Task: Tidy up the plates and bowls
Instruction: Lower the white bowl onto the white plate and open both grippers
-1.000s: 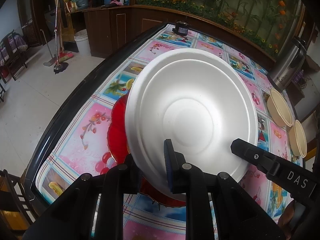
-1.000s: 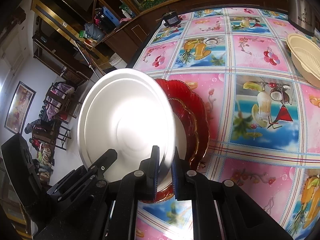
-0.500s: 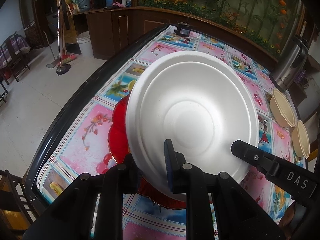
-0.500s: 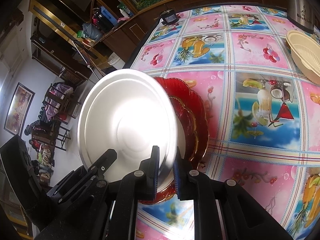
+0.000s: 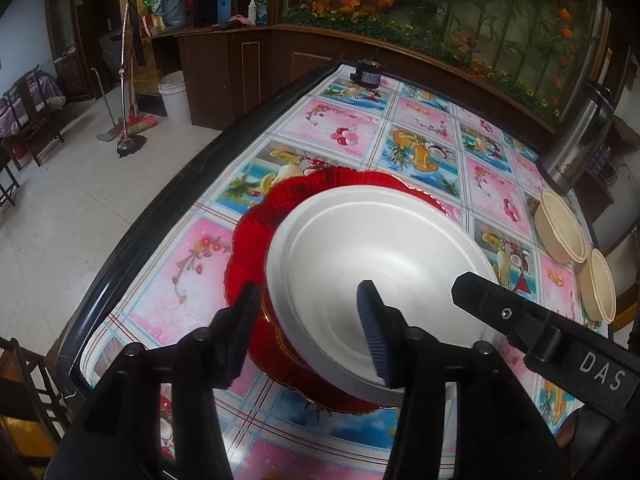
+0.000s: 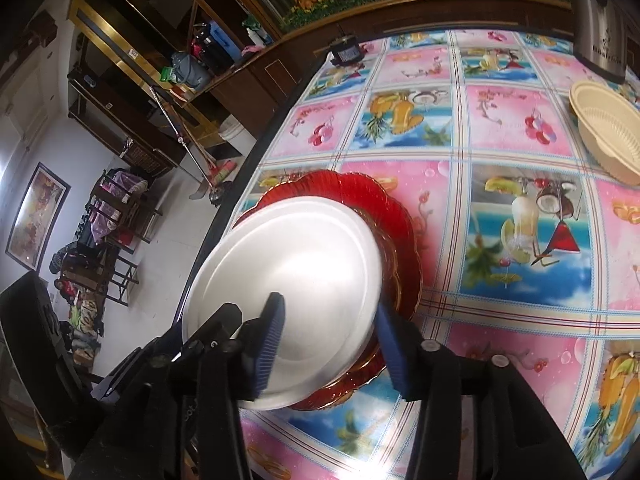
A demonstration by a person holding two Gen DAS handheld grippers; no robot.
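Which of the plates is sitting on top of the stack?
The white plate: it lies on the red plates, whose scalloped rims stick out beneath it.

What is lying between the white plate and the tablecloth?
Red plates, stacked, lie between the white plate and the tablecloth. Both wrist views show this, with red rims sticking out around the white one.

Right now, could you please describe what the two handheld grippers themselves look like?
Both are matte black plastic with bolted finger linkages. The left gripper and right gripper have dark blue ribbed finger pads. White "DAS" lettering marks the right one's body in the left wrist view. No cables or sleeves show.
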